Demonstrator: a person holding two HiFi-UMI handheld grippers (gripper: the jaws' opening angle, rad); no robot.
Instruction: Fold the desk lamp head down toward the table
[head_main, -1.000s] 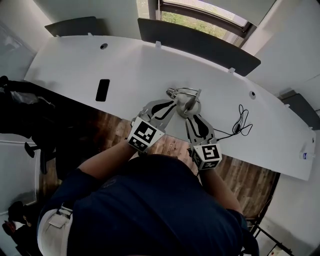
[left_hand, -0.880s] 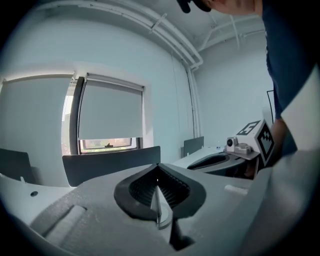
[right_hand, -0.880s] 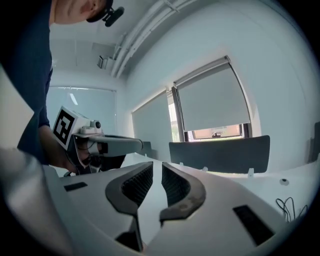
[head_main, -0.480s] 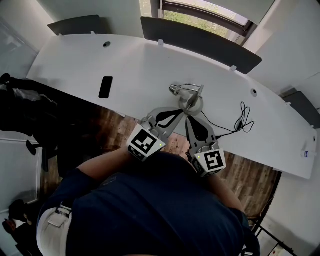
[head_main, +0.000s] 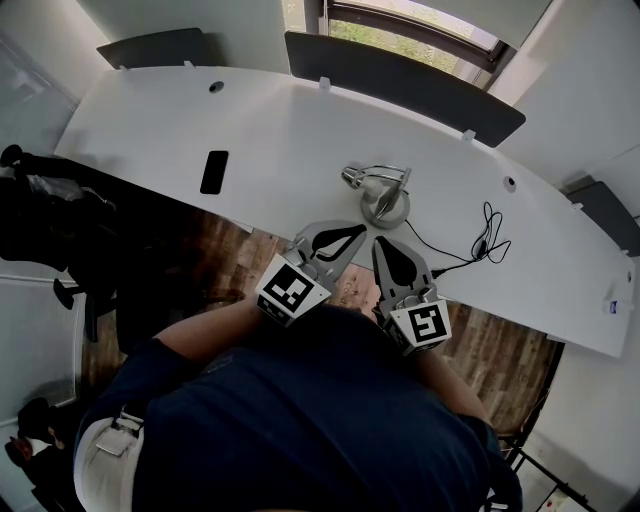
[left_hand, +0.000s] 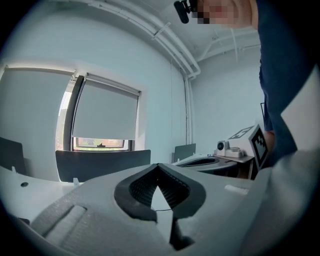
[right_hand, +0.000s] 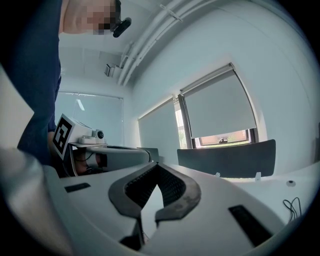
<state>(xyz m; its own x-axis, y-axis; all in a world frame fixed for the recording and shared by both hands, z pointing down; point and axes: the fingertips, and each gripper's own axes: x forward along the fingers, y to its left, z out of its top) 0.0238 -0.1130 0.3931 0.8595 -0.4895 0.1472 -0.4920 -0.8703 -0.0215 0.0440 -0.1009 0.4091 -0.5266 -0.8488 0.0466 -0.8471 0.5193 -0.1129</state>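
On desk (head_main: 270, 130), lamp (head_main: 383, 203) — left gripper (head_main: 358, 230), right gripper (head_main: 380, 242) closed, marker-tagged

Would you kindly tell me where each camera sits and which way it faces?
Head view: on the person's head, looking steeply down on the white desk and desk lamp; arms, left gripper, right gripper show.
Left gripper view: on the left gripper, looking level along its shut jaws toward the window.
Right gripper view: on the right gripper, jaws just closed on nothing, facing that window.
Shared: both gripper views show the window, the divider panel, the other gripper and the person's blue shirt.
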